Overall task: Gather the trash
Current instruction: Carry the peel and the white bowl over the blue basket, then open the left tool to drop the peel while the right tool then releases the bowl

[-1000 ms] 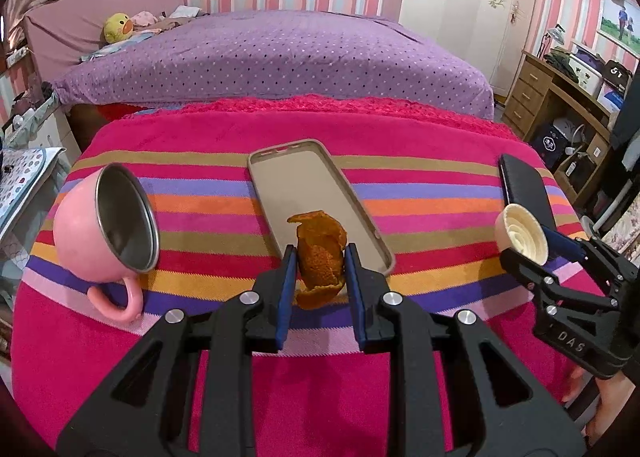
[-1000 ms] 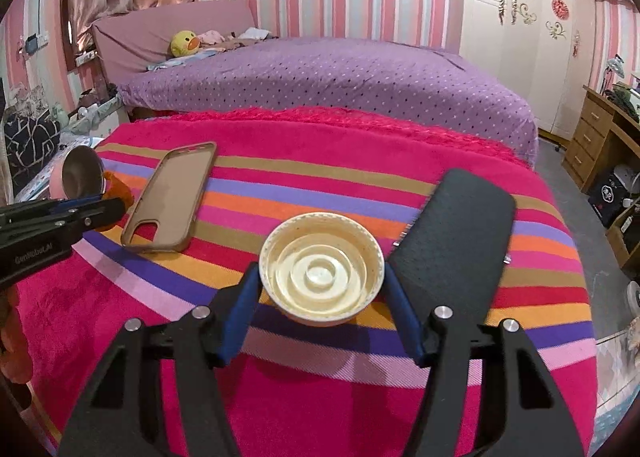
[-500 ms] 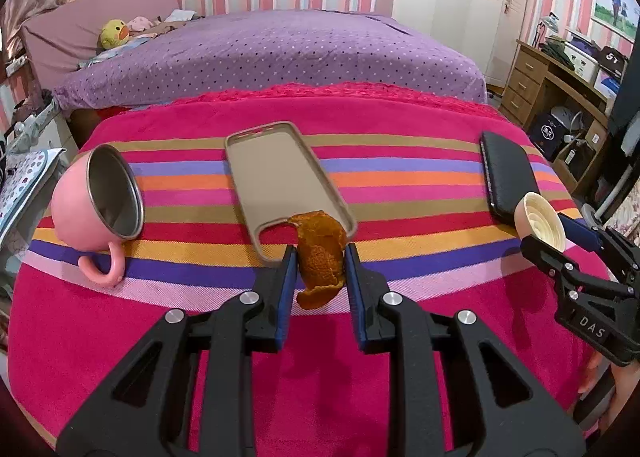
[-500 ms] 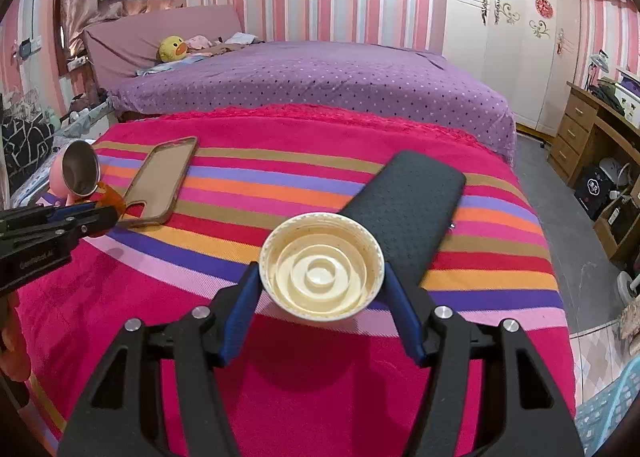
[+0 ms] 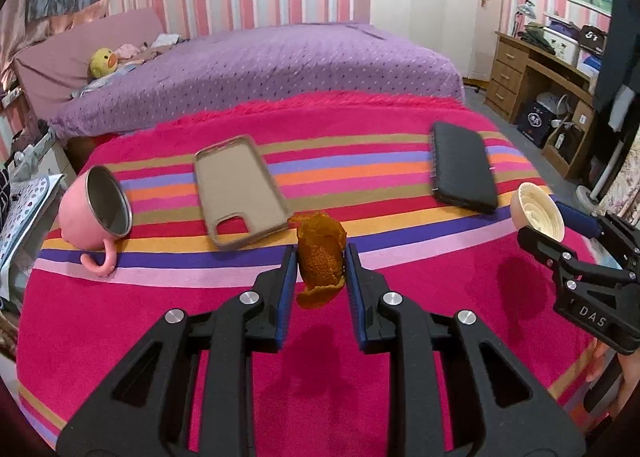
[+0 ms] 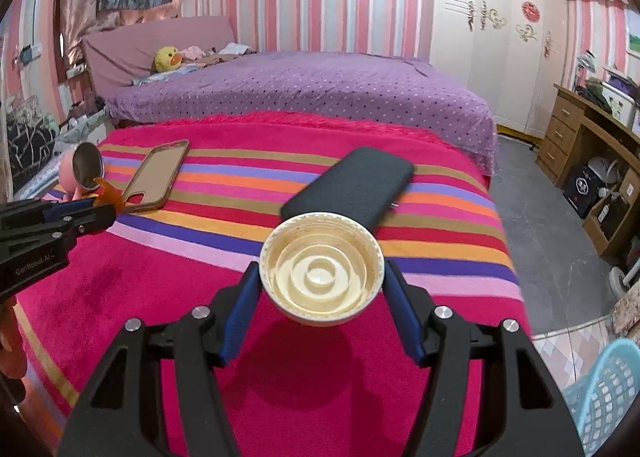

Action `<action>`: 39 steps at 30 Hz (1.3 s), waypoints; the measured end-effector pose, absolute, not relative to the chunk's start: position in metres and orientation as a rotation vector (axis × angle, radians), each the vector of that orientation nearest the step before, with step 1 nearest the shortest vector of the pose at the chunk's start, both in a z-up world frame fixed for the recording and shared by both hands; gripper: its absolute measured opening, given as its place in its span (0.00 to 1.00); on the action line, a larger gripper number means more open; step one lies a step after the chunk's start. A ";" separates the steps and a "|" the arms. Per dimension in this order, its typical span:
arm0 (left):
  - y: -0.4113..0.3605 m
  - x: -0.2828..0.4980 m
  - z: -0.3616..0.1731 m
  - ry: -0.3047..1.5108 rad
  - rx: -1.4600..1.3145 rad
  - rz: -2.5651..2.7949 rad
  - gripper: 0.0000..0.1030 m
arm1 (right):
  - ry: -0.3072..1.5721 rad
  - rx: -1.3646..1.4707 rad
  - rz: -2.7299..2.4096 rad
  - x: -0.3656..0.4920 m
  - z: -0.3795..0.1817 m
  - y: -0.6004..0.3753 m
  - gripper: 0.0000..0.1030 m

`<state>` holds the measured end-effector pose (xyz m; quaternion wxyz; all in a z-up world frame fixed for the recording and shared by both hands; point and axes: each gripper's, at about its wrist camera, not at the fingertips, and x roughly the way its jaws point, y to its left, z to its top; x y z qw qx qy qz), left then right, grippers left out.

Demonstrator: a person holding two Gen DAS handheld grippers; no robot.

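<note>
My left claw (image 5: 320,275) is clenched on the peel (image 5: 320,253), which stands on end between the pads, its long axis upright, lifted off the blanket (image 5: 160,321). My right claw (image 6: 322,299) grips the cap (image 6: 321,273) across its rim, hollow side facing the camera, also clear of the blanket. So both pieces of trash are in hand, 1 each.

The move ahead, as I judge it, is a drop into a bin. The only candidate I see is a blue basket (image 6: 600,389) on the floor at the lower right of the right view, off the blanket's near corner. My right claw is nearer to it; the left must cross over. I cannot see what is inside it.

The mug (image 5: 94,213) lies on its side, empty. The case (image 5: 240,189) lies open side up, empty too. The notebook (image 5: 460,165) lies flat.
</note>
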<state>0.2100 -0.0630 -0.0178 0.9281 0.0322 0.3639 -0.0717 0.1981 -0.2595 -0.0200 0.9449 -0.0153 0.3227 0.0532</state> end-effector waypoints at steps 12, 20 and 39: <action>-0.199 0.147 0.006 0.674 0.084 -0.313 0.22 | 0.627 -0.022 -0.112 0.096 0.003 -0.399 0.59; -0.328 0.100 -0.010 0.708 0.109 -0.507 0.22 | 0.650 0.027 -0.347 0.020 -0.005 -0.523 0.59; -0.472 0.075 -0.038 0.743 0.166 -0.642 0.42 | 0.668 0.111 -0.474 -0.032 -0.033 -0.615 0.59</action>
